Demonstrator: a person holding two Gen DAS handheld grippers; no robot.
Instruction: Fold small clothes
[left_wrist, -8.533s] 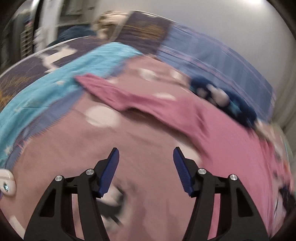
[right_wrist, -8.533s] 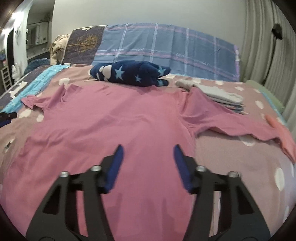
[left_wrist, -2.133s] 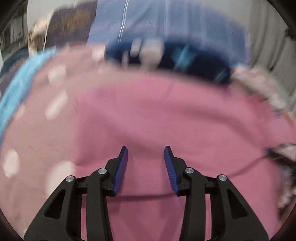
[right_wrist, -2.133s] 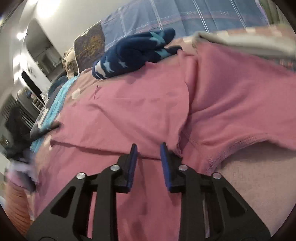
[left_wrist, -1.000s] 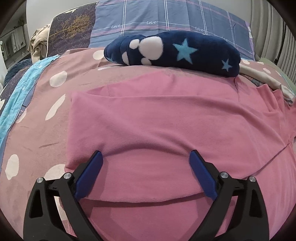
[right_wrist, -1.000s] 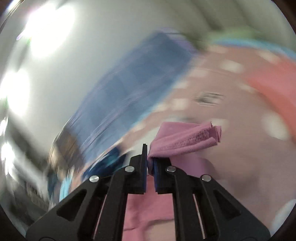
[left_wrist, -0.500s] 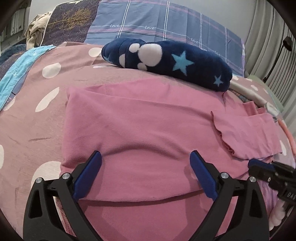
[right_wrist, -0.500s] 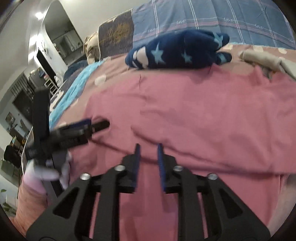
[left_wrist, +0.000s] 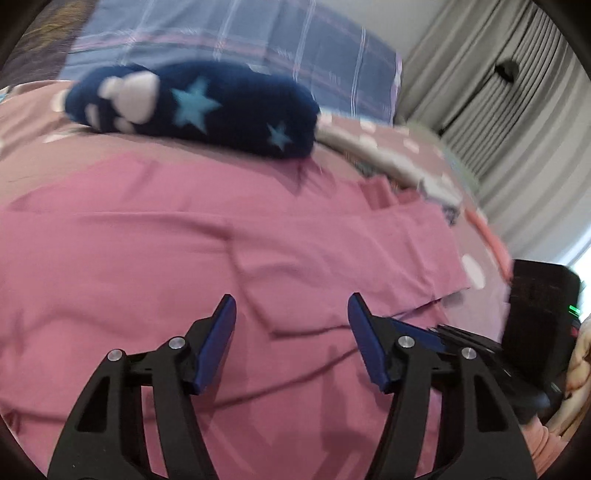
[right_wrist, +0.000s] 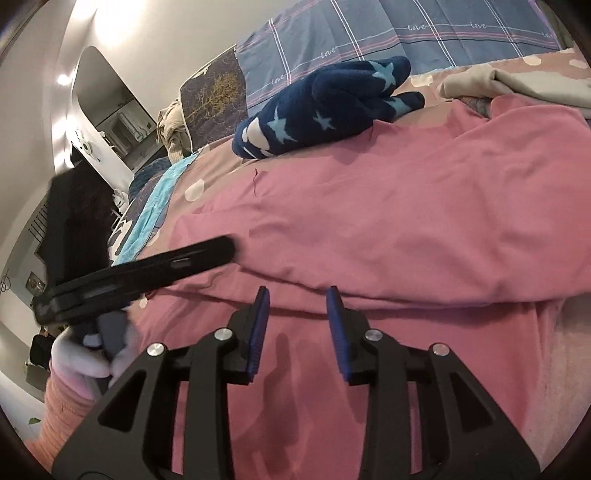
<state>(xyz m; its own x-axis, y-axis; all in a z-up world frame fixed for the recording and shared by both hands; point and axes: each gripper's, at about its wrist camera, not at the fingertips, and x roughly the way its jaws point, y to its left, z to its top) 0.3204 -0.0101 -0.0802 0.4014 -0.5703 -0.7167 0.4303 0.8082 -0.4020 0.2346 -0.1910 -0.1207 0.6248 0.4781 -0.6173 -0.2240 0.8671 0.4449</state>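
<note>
Right claw (right_wrist: 297, 325), which pinched the sleeve a second ago, has been opening and now hovers empty over the shirt (right_wrist: 369, 229) below the star pillow (right_wrist: 325, 107); left claw (left_wrist: 290, 339) narrowed, empty; we judge both sleeves folded in.

Bed (right_wrist: 576, 354) with mauve cover, white dots; fills most of both views. Pink shirt (left_wrist: 155, 243) lies flat across centre, sides folded in, one sleeve laid over the body at right-centre of left view. Navy star-print fleece bundle (left_wrist: 207, 107) sits just beyond shirt, upper centre. Beige folded cloth (right_wrist: 517, 83) upper right. Turquoise blanket (right_wrist: 155, 218) along left edge. Blue plaid pillow (right_wrist: 424, 33) along top.
</note>
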